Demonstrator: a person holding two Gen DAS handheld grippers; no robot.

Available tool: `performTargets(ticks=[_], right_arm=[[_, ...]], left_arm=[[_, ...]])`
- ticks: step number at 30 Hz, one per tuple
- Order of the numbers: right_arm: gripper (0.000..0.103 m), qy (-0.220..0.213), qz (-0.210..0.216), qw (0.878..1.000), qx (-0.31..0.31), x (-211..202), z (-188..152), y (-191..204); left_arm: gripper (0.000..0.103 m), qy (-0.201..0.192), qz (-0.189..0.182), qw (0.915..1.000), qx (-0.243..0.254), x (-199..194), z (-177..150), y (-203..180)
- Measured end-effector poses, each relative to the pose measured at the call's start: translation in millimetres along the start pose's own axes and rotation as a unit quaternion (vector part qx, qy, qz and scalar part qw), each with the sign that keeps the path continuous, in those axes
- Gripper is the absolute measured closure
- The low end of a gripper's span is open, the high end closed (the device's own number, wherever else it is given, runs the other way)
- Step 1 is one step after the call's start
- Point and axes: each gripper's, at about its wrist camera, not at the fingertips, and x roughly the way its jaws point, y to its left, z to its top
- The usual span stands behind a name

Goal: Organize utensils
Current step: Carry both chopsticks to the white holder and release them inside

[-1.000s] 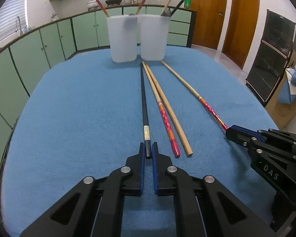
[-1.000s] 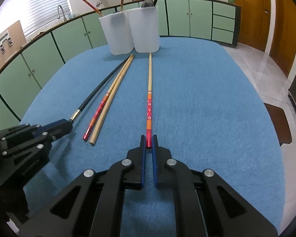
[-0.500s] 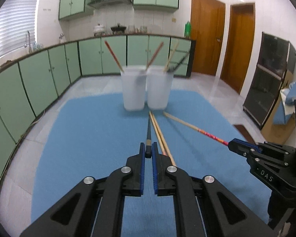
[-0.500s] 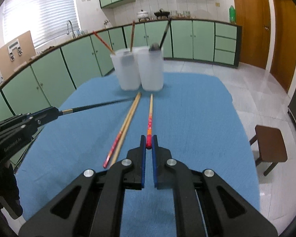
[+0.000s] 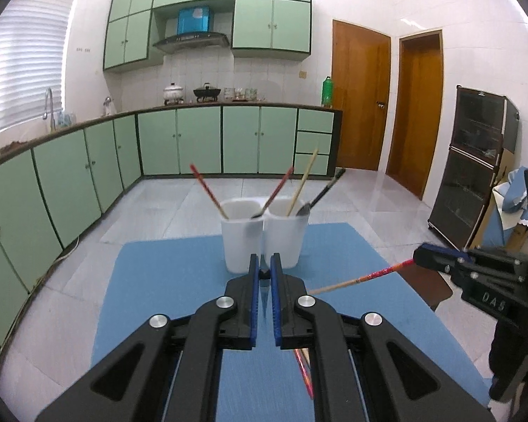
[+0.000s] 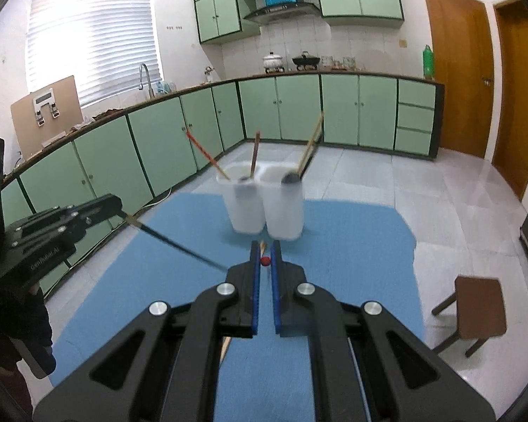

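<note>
Here, my left gripper [image 5: 264, 274] is clamped on the butt end of the black chopstick [image 6: 172, 242]; in the left wrist view only its dark end face shows between the blue pads, so its long axis runs straight ahead along my fingers. The right wrist view shows that shaft raised off the table, slanting from the left gripper [image 6: 118, 211] down toward the middle of the table.

My right gripper [image 6: 264, 261] is clamped on the red end of the red-patterned bamboo chopstick [image 5: 366, 277]. Its axis likewise runs along my fingers; seen from the left, it is airborne, angled down and inward from the right gripper [image 5: 417, 256].

Both grippers are held level above the blue table mat [image 5: 165, 281], converging toward the far edge.

Below my left fingers, two more chopsticks [image 5: 304, 372] lie on the mat, mostly hidden.

At the far edge stand two translucent white cups: the left cup [image 5: 242, 242] and the right cup [image 5: 287, 239], touching. Each holds utensils leaning outward.

Beyond are a grey tiled floor [image 5: 179, 207], green base cabinets [image 5: 200, 140], a range hood [image 5: 192, 38] and two wooden doors [image 5: 360, 102]. A brown stool [image 6: 475, 309] stands to the right of the table.
</note>
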Motion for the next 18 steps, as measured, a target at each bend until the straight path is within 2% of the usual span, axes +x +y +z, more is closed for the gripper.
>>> performTargets(ticks=[11, 18], right_arm=[[0.098, -0.003, 0.010, 0.999, -0.035, 2, 55, -1], [0.098, -0.022, 0.027, 0.999, -0.028, -1, 96, -8]], left_arm=[[0.097, -0.008, -0.024, 0.9997, -0.004, 9, 32, 5], [0.097, -0.037, -0.021, 0.9991, 0.008, 3, 60, 5]])
